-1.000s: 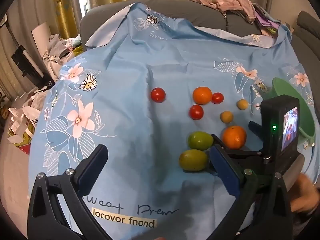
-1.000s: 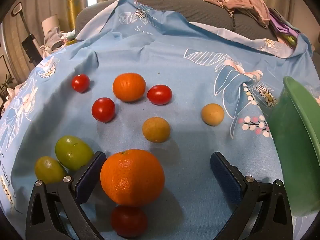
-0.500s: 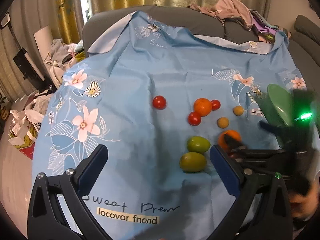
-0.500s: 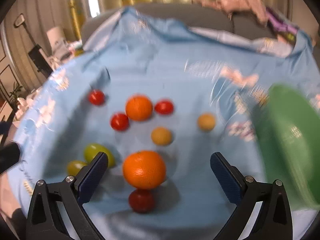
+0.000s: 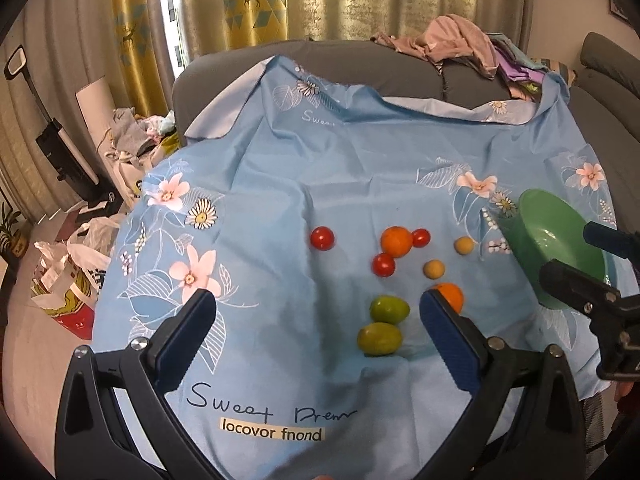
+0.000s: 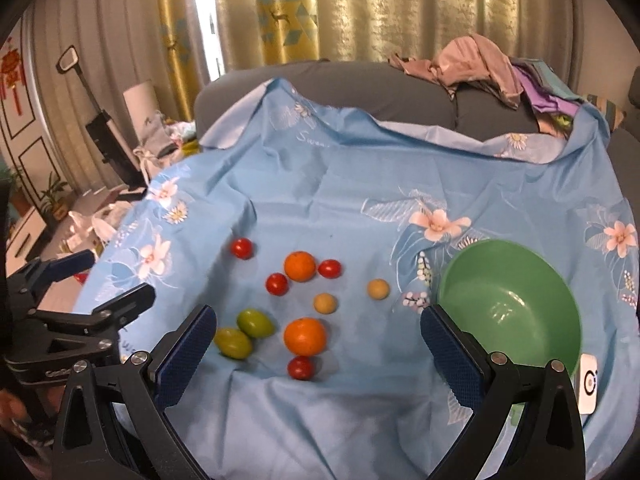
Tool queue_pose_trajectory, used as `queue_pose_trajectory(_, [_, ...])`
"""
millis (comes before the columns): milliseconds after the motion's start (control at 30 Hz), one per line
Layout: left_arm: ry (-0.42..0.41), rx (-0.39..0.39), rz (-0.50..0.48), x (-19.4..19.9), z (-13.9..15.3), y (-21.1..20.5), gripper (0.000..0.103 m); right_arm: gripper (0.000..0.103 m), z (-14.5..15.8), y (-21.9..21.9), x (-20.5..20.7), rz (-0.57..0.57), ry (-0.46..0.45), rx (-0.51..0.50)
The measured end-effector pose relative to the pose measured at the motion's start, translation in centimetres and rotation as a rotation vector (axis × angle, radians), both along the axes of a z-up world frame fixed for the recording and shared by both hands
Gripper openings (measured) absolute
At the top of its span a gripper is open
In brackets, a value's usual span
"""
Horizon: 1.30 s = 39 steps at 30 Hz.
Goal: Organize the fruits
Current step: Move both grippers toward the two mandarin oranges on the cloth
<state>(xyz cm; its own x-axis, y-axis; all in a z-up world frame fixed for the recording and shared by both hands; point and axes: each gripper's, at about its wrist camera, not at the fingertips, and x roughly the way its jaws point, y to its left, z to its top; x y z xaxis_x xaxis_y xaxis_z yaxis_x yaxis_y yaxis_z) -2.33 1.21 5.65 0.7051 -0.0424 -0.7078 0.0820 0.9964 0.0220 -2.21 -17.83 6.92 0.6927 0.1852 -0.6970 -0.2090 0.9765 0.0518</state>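
Observation:
Fruits lie scattered on a blue floral cloth (image 6: 320,184): two oranges (image 6: 305,336) (image 6: 299,266), several red tomatoes (image 6: 301,367), two green fruits (image 6: 255,323) (image 6: 233,342) and two small yellow fruits (image 6: 325,303). An empty green bowl (image 6: 510,304) stands to their right; it also shows in the left wrist view (image 5: 560,252). My right gripper (image 6: 316,348) is open and empty, held above the near fruits. My left gripper (image 5: 316,332) is open and empty, held back above the cloth's front, with the green fruits (image 5: 389,309) between its fingers in view.
A grey sofa (image 6: 360,80) with a heap of clothes (image 6: 492,64) stands behind the cloth. Bags and clutter (image 5: 68,280) lie on the floor at the left. A small white device (image 6: 588,384) lies by the bowl. Curtains hang behind.
Both grippers have pulled back and up from the fruits, so more of the cloth and the whole bowl show. Both stay open and empty. The fruits have not moved.

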Motion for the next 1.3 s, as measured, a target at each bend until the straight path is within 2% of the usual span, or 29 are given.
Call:
queue_pose_trajectory(467, [-0.058, 0.025, -0.004, -1.1, 2.1, -0.2, 0.102, 0.103, 1.2, 0.8, -1.4, 0.057, -0.036, 0.018])
queue_pose_trajectory(1300, [-0.072, 0.030, -0.023, -1.3, 2.7, -0.8, 0.102, 0.103, 1.3, 0.8, -1.4, 0.059, -0.037, 0.019])
